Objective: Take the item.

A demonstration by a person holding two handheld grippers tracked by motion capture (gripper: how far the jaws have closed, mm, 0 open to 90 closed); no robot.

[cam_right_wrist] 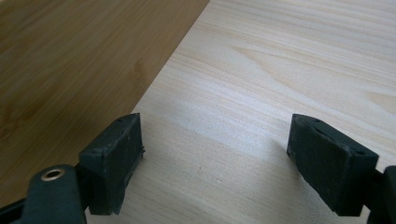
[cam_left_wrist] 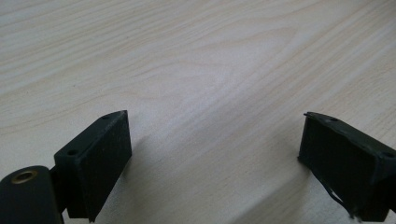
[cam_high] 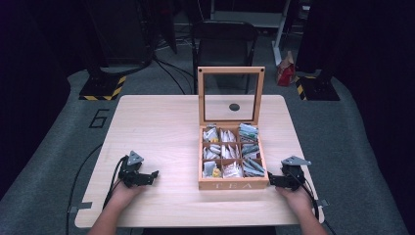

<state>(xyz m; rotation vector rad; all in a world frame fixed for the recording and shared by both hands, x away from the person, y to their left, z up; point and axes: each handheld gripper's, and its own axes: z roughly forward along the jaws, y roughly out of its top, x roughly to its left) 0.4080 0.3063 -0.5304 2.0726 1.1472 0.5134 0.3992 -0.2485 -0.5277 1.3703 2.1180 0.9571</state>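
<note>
Pale wood-grain table (cam_high: pixel 161 127), rounded corners, seen from above; a person's forearms come in from the near edge, one black two-jaw gripper in each hand. Square light-brown wooden tea box (cam_high: pixel 233 156) sits right of centre, toward the near half of the table, the letters "TEA" on its front wall. Its wood-framed clear-pane lid (cam_high: pixel 231 95) stands upright at the back edge, open. Inside, a three-by-three grid of compartments, each packed with paper tea sachets (cam_high: pixel 230 152), mostly white and grey-green; finer detail too small to tell. Left gripper (cam_high: pixel 151 175) rests low on the table at near left, well apart from the box, grey three-cornered plate on top; in the left gripper view its jaws stand wide apart over bare tabletop, nothing between them. Right gripper (cam_high: pixel 270 180) lies just beside the box's near right corner; in the right gripper view jaws spread wide, empty, with the box's brown side wall close beside one jaw. Dark folding chair (cam_high: pixel 222 41) stands beyond the table's far edge.
</note>
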